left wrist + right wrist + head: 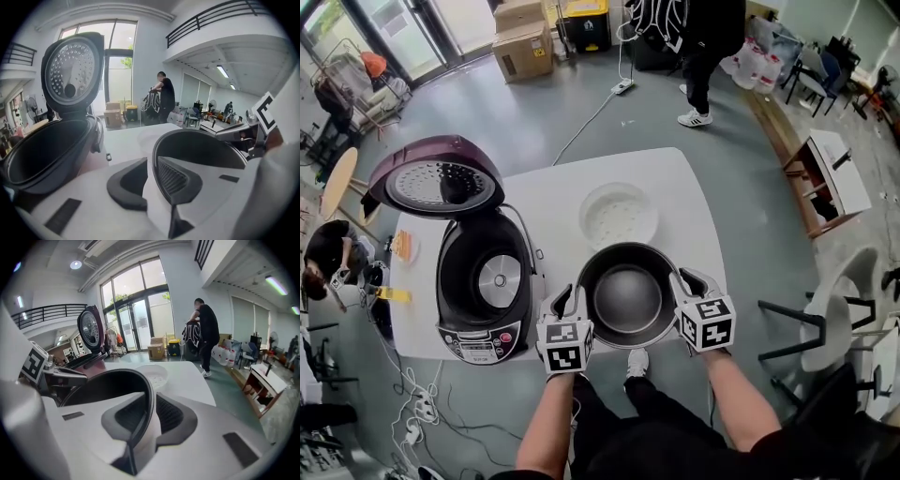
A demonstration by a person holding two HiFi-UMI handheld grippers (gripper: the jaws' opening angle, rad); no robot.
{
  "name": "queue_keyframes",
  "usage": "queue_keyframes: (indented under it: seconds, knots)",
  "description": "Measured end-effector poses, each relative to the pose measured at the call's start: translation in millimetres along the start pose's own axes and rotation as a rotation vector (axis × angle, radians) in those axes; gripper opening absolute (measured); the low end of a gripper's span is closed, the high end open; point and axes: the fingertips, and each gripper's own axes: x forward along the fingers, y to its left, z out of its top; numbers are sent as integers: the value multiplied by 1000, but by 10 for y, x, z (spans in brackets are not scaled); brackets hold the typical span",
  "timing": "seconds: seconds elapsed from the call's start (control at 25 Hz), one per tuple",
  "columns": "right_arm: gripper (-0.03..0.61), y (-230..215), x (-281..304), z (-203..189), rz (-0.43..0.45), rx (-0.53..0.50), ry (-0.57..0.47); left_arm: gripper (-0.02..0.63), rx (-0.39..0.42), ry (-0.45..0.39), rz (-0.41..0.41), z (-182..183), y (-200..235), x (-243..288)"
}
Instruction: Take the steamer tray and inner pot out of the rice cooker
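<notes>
Inner pot (627, 298), steamer tray (619, 214) on table (555, 192) beside rice cooker (484, 281)

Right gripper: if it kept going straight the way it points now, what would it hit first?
The inner pot: its rim stands between the jaws of the right gripper, so pushing on would likely drive the pot wall deeper between them. The steamer tray lies farther along, beyond it.

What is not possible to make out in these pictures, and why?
- Head view: print on the dark purple rice cooker's control panel, too small.
- Head view: small orange thing beside it, too small to name.
- Gripper views: dark metal inner pot's rim between left gripper's and right gripper's jaws; whether pads press, unclear.
</notes>
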Motion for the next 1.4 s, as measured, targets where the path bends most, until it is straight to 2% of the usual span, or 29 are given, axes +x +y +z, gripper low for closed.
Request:
queue_keyframes:
  seconds: [0.08,0.2,0.52,0.76,0.96,1.08,1.16,1.2,1.4]
  knots:
    - [65,5,-69,135,-13,-35,-38,95,34,-24,17,98,13,-70]
    - [70,60,-233,438,-12,-76,-116,106,43,-80,22,328,6,-224]
    - [71,515,-864,1312,46,-153,-341,110,58,-305,37,1152,-16,-986]
    - [71,811,-1299,1832,50,-232,-484,108,98,-423,70,1555,41,-1464]
    - [69,991,-1515,2058,53,-266,-539,96,125,-501,110,1769,155,-1826]
    - [47,1096,-1622,2176,63,-278,-571,60,148,-547,134,1895,189,-2040]
    - [27,1180,-1676,2246,74,-281,-590,15,149,-574,145,1954,223,-2156]
    - [21,1232,-1693,2270,81,-282,-594,-3,147,-583,147,1967,247,-2202]
    - [-2,1510,-1704,2349,105,-319,-610,-3,117,-574,116,1884,341,-2284]
